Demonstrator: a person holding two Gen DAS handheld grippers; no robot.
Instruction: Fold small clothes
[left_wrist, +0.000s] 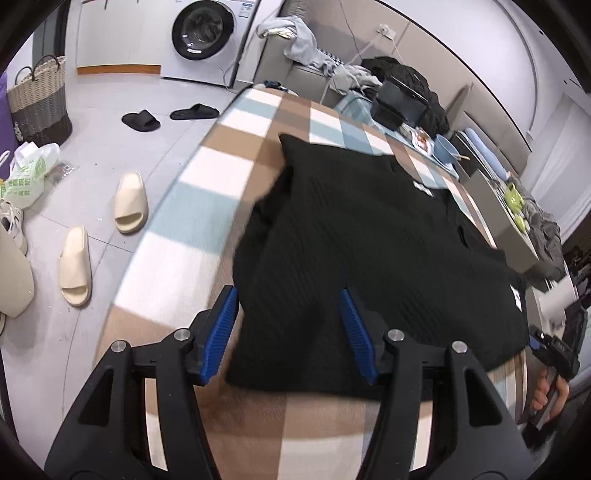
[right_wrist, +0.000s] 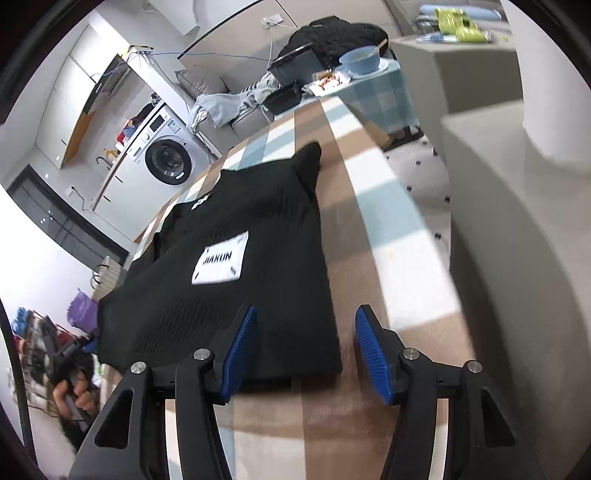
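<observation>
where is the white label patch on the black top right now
In the right wrist view the white label patch sits mid-frame on the black top, which lies on the checked cloth, just ahead of the open right tongs.

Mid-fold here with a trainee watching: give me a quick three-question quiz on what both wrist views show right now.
1. True or false: the black garment lies on a checked cloth.
2. Which footwear lies nearest the checked cloth in the left wrist view? A) cream slides B) black slippers C) boots
3. Fill in: the left gripper and right gripper both have their jaws ____.

Key: 1 true; 2 A; 3 open, no pad pressing the cloth.
</observation>
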